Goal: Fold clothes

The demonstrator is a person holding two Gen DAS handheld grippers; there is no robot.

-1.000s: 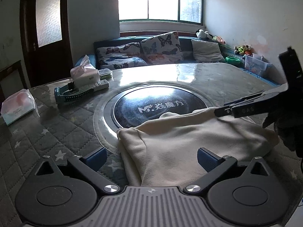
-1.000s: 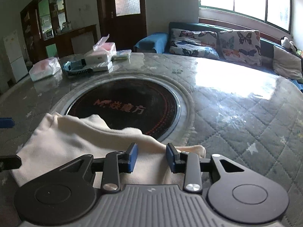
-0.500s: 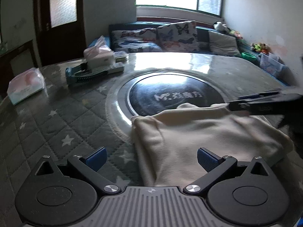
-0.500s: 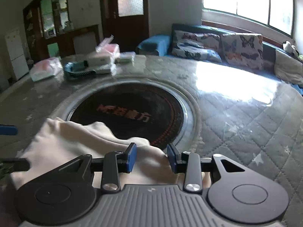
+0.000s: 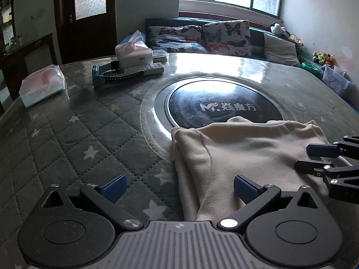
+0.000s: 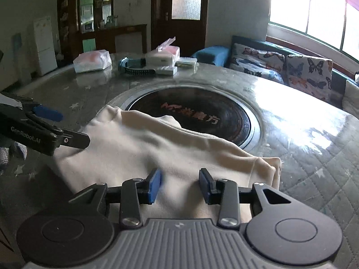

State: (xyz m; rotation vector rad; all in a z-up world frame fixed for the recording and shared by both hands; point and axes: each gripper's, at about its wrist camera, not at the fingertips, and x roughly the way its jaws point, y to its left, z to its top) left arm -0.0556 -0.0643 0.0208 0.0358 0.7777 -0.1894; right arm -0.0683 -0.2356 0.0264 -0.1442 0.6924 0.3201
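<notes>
Since a second ago, the right gripper [image 6: 180,185] has slid sideways along the cream garment [image 5: 246,154], jaws partly apart, gripping nothing. Left gripper [image 5: 178,186] gapes wide. Garment lies folded on the worktop [image 5: 89,134]; a careless closing pinch could bunch it.
</notes>
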